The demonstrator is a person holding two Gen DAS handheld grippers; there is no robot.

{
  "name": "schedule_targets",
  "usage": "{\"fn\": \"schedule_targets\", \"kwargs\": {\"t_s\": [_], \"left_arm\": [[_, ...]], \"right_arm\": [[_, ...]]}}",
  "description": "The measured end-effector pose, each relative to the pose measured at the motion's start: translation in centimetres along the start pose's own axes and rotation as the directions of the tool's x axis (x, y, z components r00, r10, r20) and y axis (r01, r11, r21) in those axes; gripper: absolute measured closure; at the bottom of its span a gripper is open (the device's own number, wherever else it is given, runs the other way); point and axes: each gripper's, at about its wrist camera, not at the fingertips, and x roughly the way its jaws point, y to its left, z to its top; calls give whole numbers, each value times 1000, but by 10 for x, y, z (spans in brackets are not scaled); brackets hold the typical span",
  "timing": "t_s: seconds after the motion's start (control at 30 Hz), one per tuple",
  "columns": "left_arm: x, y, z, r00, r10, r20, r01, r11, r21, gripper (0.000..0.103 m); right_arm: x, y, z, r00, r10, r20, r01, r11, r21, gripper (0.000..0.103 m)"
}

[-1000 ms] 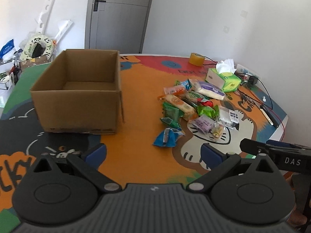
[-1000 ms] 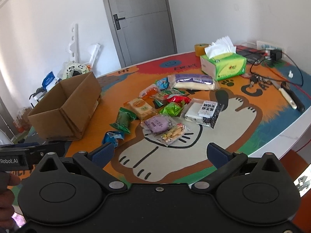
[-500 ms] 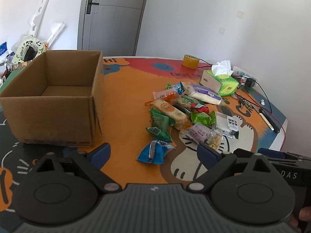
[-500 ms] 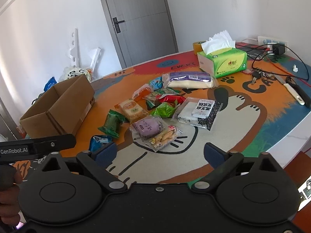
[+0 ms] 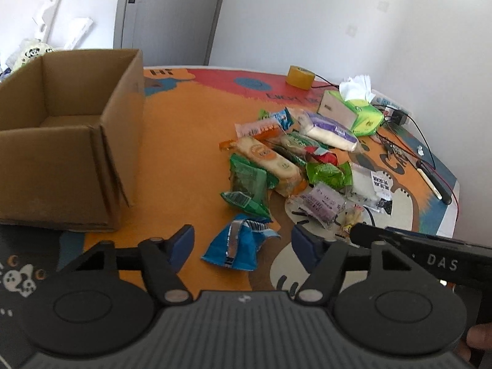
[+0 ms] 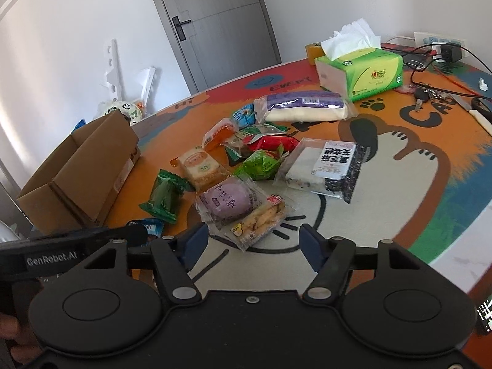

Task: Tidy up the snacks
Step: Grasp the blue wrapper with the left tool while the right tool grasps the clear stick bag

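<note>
1. Your left gripper [image 5: 241, 243] sits low in the frame; its fingers [image 5: 181, 243] have just been closing, yet stand apart around the blue snack packet [image 5: 238, 246] without touching it.
2. Your right gripper [image 6: 252, 243]: fingers [image 6: 310, 246] likewise narrowing, unclamped, with the biscuit packet [image 6: 258, 220] just ahead between the tips.
3. Mid-frame, the snack pile [image 5: 292, 160] lies loose on the surface [image 5: 184, 141].
4. At left, the cardboard box [image 5: 61, 141] stands open.
5. Upper right, tissue box [image 6: 359, 70].
</note>
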Motion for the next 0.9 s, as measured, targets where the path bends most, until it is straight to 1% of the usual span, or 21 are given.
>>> {"fn": "schedule_targets", "kwargs": {"t_s": [0.03,0.17,0.23,0.3,0.37,0.4,0.5,0.57,0.63,0.67,0.7,0.77,0.9], "left_arm": [[2,0,-1,1000,1,-5,-1,1000,0,39],[10,2,-3,1000,6,-27,-6,1000,-1,49],[9,3,-5,1000,15,-19,-14,1000,5,53],[9,6,-5,1000,19,-13,-19,1000,0,61],[8,8,-5,1000,23,-11,-23,1000,-4,65],[7,9,-5,1000,19,-9,-19,1000,-7,65],[5,10,-6,1000,14,-2,-14,1000,-19,67],[3,9,-6,1000,10,5,-10,1000,-20,69],[-1,8,-6,1000,1,14,0,1000,-18,71],[-3,8,-6,1000,-1,19,2,1000,-17,78],[-5,7,-6,1000,-14,25,15,1000,-19,82],[-8,6,-5,999,-19,32,20,1000,-20,86],[-10,5,-7,999,-23,36,24,999,-22,88]], "right_arm": [[3,1,0,1000,-1,-1,1,1000,0,38],[17,4,2,1000,-3,-12,3,1000,0,38],[21,7,3,1000,-9,-10,9,1000,-7,39],[24,10,4,1000,-10,-6,10,1000,-19,39],[28,12,6,1000,-18,-4,18,999,-29,39],[29,12,6,1000,-24,2,24,999,-33,39],[32,11,7,999,-35,11,35,999,-37,47],[32,9,8,999,-31,14,32,999,-34,60],[30,7,7,1000,-27,9,27,999,-32,68],[29,5,7,1000,-21,7,22,999,-30,74],[28,4,6,1000,-18,7,18,999,-28,78],[24,2,5,1000,-18,9,19,999,-28,82],[15,1,1,1000,-5,17,5,1000,-21,83]]}}
